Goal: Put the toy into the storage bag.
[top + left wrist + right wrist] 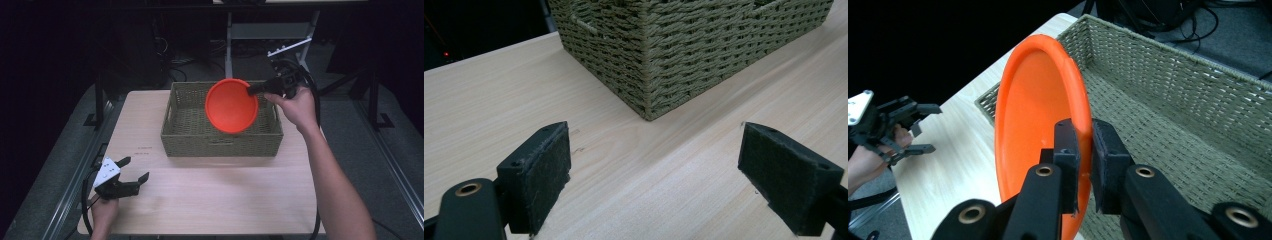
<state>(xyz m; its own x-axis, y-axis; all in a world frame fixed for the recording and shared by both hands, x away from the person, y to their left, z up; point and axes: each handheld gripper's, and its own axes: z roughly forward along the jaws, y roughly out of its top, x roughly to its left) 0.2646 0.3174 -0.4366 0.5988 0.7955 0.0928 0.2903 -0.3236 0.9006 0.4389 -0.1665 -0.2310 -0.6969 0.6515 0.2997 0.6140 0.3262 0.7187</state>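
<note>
Gripping an orange bowl (231,105) by its rim, the right tongs (251,91) hold it tilted on edge above a woven basket (190,137) at the far side of the bench (210,195). The thin pinch at one point of the rim looks precarious: a slip or twist could drop the bowl onto the basket wall. The left tongs (134,170) rest wide open and empty near the bench's front corner.
</note>
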